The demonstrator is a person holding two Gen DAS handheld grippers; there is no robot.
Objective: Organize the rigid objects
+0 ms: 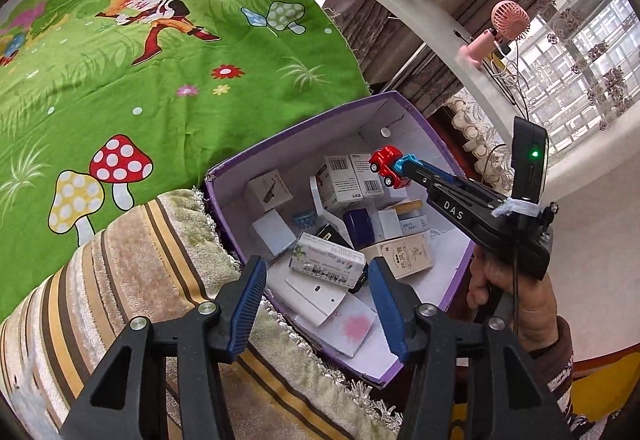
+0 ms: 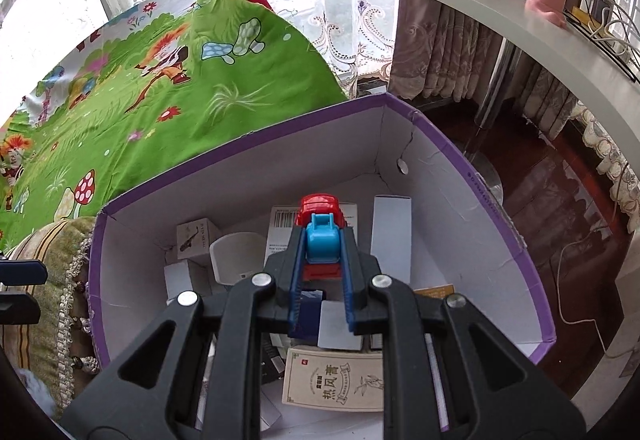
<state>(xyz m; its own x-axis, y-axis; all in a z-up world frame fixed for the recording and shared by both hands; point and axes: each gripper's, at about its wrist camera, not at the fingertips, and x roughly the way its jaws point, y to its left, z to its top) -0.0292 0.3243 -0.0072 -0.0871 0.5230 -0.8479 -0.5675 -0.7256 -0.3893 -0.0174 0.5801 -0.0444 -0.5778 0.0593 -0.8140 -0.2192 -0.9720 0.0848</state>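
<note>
Red-and-blue toy truck (image 2: 320, 236) sat pinched in my right gripper (image 2: 320, 264) above the purple box (image 2: 500, 216) of small cartons; only the left wrist view showed its wheels and my left gripper (image 1: 318, 304) spread, empty.

Striped cushion (image 1: 132, 280), purple box (image 1: 424, 128) on it

Toy truck (image 2: 320, 236) rear hidden between right claw (image 2: 320, 280) fingers; box labels unreadable.
</note>
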